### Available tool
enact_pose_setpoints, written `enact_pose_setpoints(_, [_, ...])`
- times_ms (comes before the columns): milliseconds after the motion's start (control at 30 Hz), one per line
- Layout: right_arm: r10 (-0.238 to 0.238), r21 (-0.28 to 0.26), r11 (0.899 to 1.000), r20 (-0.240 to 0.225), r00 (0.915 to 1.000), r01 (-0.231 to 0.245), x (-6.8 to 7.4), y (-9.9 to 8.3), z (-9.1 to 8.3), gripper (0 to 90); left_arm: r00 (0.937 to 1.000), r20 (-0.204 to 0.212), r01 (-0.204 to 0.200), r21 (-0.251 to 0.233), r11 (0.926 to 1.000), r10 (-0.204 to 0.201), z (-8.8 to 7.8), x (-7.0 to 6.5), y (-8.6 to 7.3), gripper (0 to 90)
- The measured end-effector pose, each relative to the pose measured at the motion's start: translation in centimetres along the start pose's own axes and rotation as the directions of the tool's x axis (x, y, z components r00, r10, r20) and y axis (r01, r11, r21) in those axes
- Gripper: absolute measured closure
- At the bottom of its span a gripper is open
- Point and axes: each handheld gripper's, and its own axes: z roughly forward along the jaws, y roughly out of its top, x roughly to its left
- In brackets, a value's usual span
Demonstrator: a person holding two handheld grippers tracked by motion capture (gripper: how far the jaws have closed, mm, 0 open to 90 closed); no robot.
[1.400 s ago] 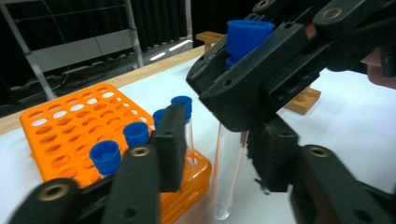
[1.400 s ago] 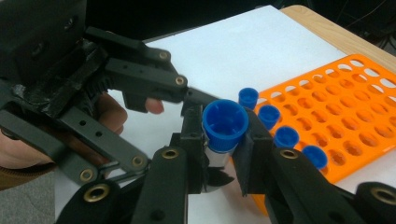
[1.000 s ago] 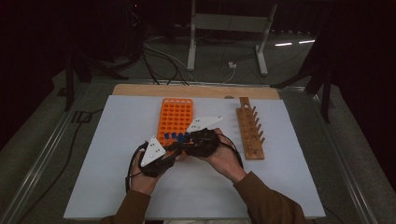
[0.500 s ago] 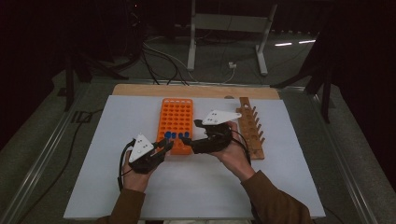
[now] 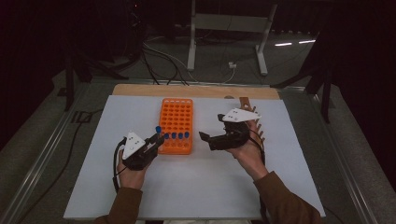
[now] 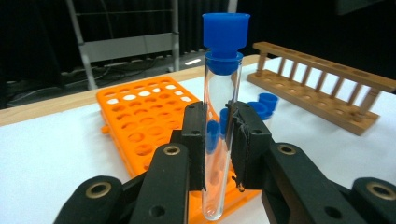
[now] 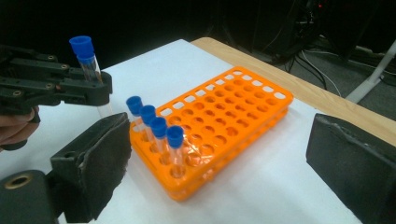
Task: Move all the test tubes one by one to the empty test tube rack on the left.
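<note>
**Operator:** Test tube (image 6: 219,135), clear glass with a blue stopper, stands upright in my left gripper (image 6: 218,140), the two black pads clenched on its wall about halfway down. I hold it just off the near-left corner of the orange rack (image 5: 176,125), above the white table (image 5: 196,186).

**Desk:** And how does it handle?

**Operator:** Light, I judge, and stiff, but smooth and round, so it could slip or twist between flat pads. It looks thin-walled and fragile; I would not squeeze harder. Mid-body is the right hold: the stopper only sits pushed into the mouth and might pull free.

**Desk:** The other hand?

**Operator:** My right gripper (image 5: 211,128) is released. Its jaws have just been opening and now stand wide with nothing between them, to the right of the rack. Their pads look rough and rubbery.

**Desk:** Beyond the jaws?

**Operator:** The rack is moulded orange plastic, a grid of round holes, glossy and rigid. Four stoppered tubes (image 7: 156,135) stand in a row along its near edge. Farther right lies a wooden peg rack (image 6: 322,88), pale turned pegs on a rail. The tabletop is matt white, with a bare wooden strip at its far edge.
</note>
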Motion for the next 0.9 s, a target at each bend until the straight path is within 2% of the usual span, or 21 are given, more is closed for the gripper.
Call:
enact_pose_setpoints(267, [0.015, -0.001, 1.0, 0.021, 0.9997, -0.015, -1.1, -0.7, -0.8, 6.2, 0.9988, -0.048, 0.012, 0.014, 0.9998, -0.011, 1.1, 0.6, -0.6, 78.1])
enact_pose_setpoints(567, [0.02, -0.007, 1.0, 0.016, 0.9997, -0.02, -1.4, -0.9, -1.1, 6.2, 0.9962, -0.084, 0.025, 0.022, 0.9994, -0.023, 1.8, 1.2, -1.2, 78.0])
enact_pose_setpoints(833, [0.021, -0.007, 1.0, 0.008, 0.9998, -0.021, -1.4, -1.1, -1.0, 6.4, 0.9958, -0.075, 0.053, 0.003, 0.9986, -0.053, 2.2, 1.7, -1.5, 78.1])
enact_pose_setpoints(900, [0.023, -0.006, 1.0, 0.008, 0.9997, -0.023, -1.5, -1.2, -1.0, 6.7, 0.9963, -0.073, 0.045, 0.01, 0.9989, -0.044, 2.4, 1.7, -1.6, 78.0])
